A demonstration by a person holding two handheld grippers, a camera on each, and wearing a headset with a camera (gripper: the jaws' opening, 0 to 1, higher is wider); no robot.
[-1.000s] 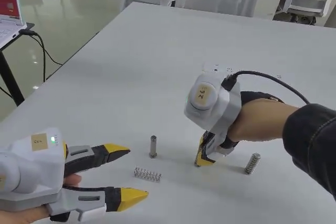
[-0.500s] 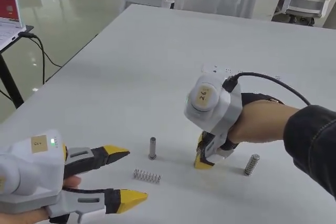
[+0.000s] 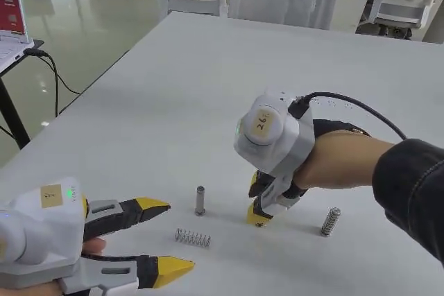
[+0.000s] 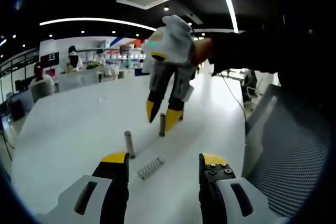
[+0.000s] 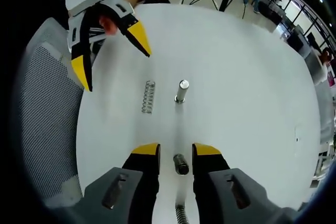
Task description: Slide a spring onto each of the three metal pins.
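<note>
Hovering tip-down over the middle pin [image 5: 181, 164], the right gripper [image 3: 257, 214] had its jaws a little apart, straddling the pin with a gap on either side. What looked like a spring's coil ringed the pin top, though how far down it sat couldn't be told.

Risk one: a crooked pull-away could snag that coil on a yellow tip and lift it off, or topple the pin. Risk two sat with the loose spring [image 3: 193, 238], lying flat on the table [image 3: 173, 88] just on the near side of the bare pin [image 3: 200, 200] — light and round, so a clumsy pinch could roll it away or squirt it out.

Off to the right, the finished pin [image 3: 330, 221] stood wearing its spring. The right hand [image 3: 333, 161] came in from the right, wrist cocked steeply down. The left gripper [image 3: 165, 235] lay low at near left — jaws wide apart, empty, aimed toward the loose spring.
</note>
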